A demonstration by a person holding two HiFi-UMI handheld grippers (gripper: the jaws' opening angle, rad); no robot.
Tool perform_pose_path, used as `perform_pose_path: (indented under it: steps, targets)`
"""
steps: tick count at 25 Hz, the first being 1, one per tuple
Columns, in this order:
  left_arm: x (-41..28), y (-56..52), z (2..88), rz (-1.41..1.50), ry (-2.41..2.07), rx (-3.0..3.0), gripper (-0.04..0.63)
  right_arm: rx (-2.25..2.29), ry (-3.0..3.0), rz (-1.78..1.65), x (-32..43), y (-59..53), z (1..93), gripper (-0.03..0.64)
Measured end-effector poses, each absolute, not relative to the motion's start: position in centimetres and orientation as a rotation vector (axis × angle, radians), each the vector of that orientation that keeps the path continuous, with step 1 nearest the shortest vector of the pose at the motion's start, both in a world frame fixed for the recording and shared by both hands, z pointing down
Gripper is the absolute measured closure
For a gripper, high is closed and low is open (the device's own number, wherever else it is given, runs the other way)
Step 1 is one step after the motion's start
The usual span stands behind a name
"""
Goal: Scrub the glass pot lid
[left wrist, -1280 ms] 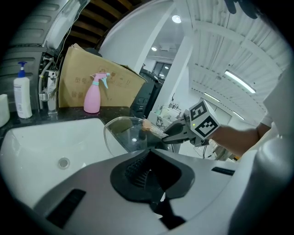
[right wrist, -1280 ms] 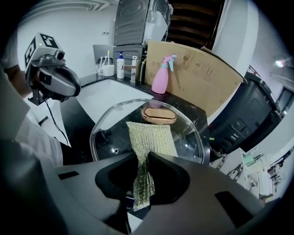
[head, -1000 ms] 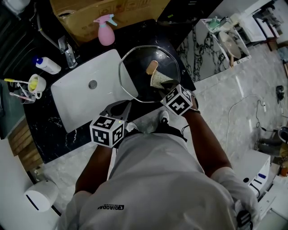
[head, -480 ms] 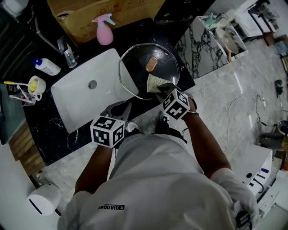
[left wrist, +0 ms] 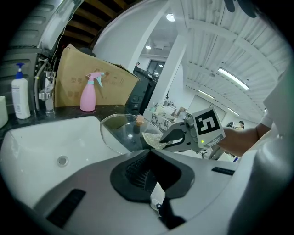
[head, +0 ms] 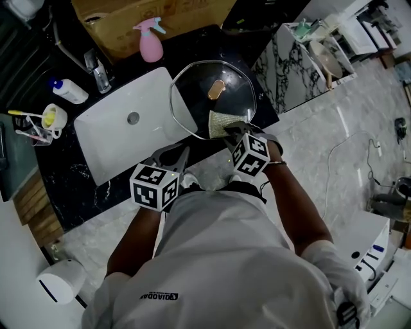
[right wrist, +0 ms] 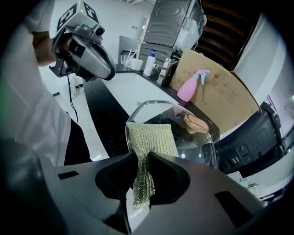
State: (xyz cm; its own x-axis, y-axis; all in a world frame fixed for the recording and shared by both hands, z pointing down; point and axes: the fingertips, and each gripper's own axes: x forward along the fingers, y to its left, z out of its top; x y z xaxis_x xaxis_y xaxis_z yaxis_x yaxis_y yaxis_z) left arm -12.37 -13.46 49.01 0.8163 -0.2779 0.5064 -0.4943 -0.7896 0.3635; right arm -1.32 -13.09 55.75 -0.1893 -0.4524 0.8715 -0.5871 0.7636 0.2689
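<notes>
Close to the person's body, at the front edge of the dark worktop, the left gripper has its fingers shut on the near rim of the glass lid. The lid sits at a tilt, partly over the right end of the white sink and partly over the worktop beside it. Just to the right, the right gripper has its fingers clamped on a yellowish mesh scrub cloth. One end of the cloth hangs down between them, and the rest lies spread flat against the near part of the glass. Past the cloth, a tan knob stands at the lid's middle. Further back, a tap stands behind the sink, with a white pump bottle and a cup of toothbrushes to its left. Farthest off, a pink spray bottle stands in front of a cardboard box.
</notes>
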Motion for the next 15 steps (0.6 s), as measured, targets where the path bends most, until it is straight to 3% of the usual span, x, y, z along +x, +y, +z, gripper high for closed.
perform_pose_path:
  steps: [15]
  targets:
    - [-9.9,-9.9,48.0,0.547,-0.75,2.452,0.583,0.59,-1.904,0.085,-2.7,-9.7,56.3,0.523]
